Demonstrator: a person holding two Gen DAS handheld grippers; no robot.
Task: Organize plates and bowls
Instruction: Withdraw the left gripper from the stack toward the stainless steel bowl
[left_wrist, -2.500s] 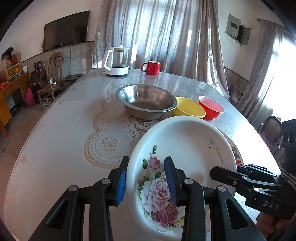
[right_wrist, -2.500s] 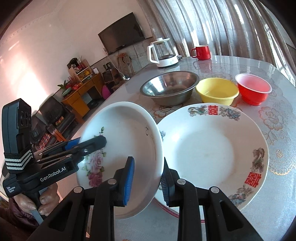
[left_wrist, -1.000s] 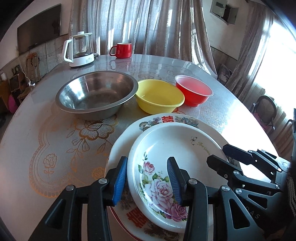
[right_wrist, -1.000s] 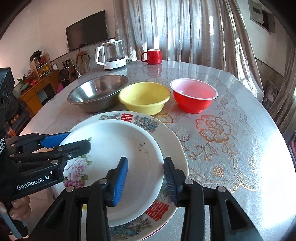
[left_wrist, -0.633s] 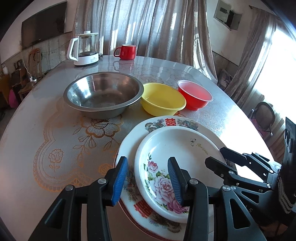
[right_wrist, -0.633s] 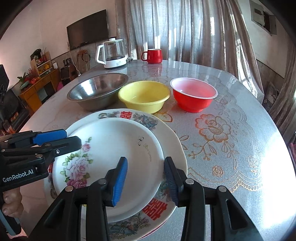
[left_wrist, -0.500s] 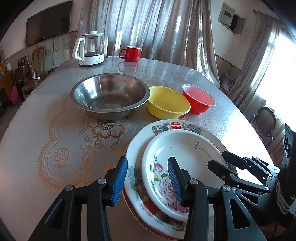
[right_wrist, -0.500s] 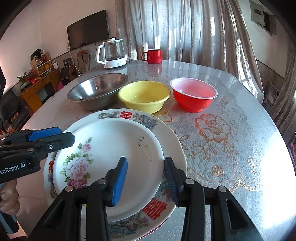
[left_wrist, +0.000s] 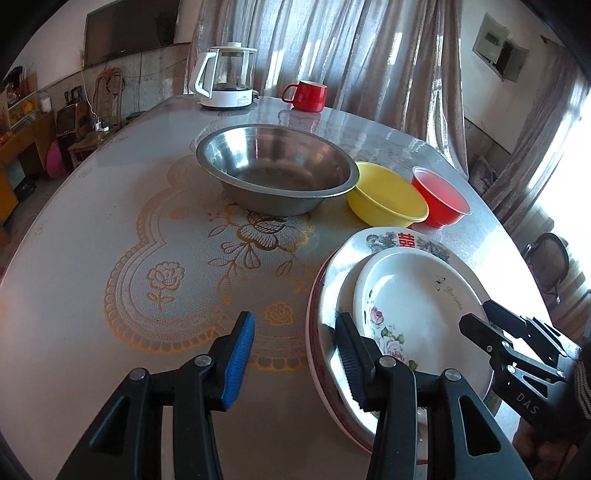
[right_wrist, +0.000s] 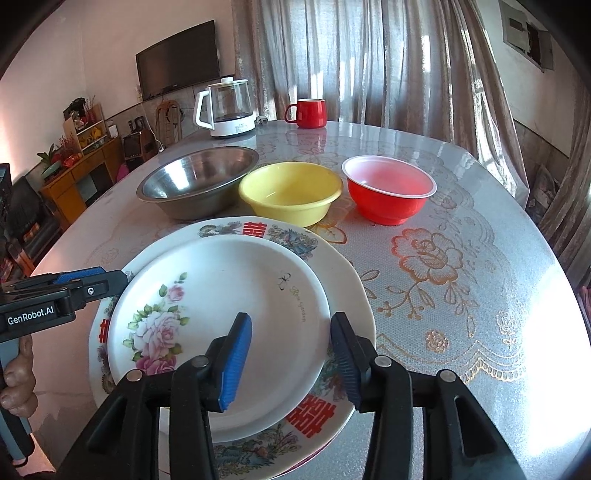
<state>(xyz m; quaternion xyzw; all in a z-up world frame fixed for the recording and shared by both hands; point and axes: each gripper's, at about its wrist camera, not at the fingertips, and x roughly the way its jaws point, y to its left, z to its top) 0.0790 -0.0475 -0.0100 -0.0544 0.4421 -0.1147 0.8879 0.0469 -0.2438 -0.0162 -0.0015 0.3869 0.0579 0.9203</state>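
Observation:
A white rose-patterned plate (right_wrist: 221, 314) lies stacked on a larger plate with red characters (right_wrist: 343, 295); both also show in the left wrist view, the rose plate (left_wrist: 417, 306) on the large plate (left_wrist: 332, 273). Behind them stand a steel bowl (right_wrist: 195, 181), a yellow bowl (right_wrist: 291, 192) and a red bowl (right_wrist: 388, 188). My left gripper (left_wrist: 295, 354) is open and empty, just left of the plates. My right gripper (right_wrist: 291, 354) is open and empty, with its fingers over the near rim of the rose plate.
A glass kettle (right_wrist: 225, 107) and a red mug (right_wrist: 306, 112) stand at the far end of the round table (right_wrist: 480, 295). Curtains hang behind. A cabinet and TV stand off to the left.
Both grippers carried the rose plate onto the large plate, then opened and let go. The left gripper has since drawn back to the left, off the plate.

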